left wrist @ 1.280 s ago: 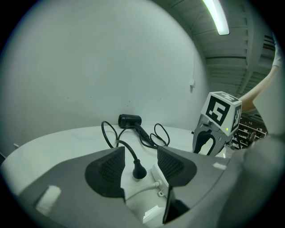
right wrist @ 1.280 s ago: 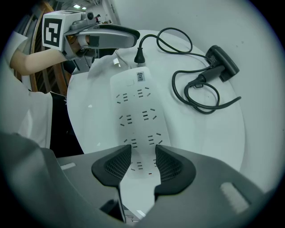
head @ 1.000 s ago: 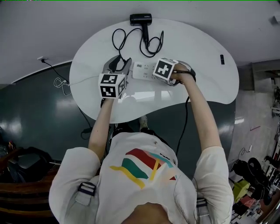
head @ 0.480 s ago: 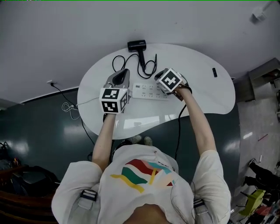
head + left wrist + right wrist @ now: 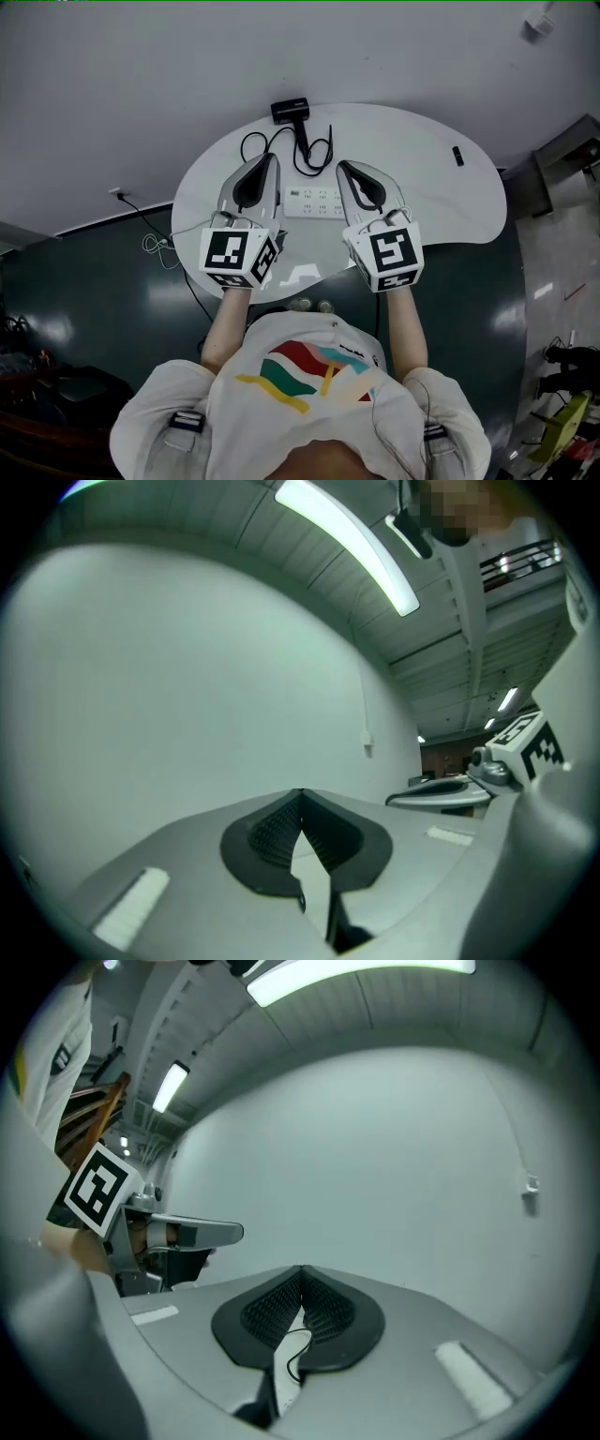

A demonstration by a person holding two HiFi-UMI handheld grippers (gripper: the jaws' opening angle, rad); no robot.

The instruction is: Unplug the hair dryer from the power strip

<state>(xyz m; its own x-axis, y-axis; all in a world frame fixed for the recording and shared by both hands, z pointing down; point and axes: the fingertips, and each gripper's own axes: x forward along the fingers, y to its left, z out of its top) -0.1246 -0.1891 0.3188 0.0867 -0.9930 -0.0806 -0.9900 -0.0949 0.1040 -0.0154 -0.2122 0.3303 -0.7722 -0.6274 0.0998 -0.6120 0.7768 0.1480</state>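
Both sets of fingers clenched, empty: left gripper [image 5: 268,161], right gripper [image 5: 343,169]. White plastic power strip [image 5: 312,202] lies between them, lower, on white table [image 5: 450,202]. Black hair dryer [image 5: 291,110] beyond fingertips; I judge it rigid, light, its black cord [image 5: 316,169] limp. Can't spot plug; I'd pinch its body, brace strip.

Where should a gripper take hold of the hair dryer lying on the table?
Probably its handle: the hair dryer lies flat at the table's far edge, the handle pointing toward the person, so come from above, jaws across it, clear of the looped cord.
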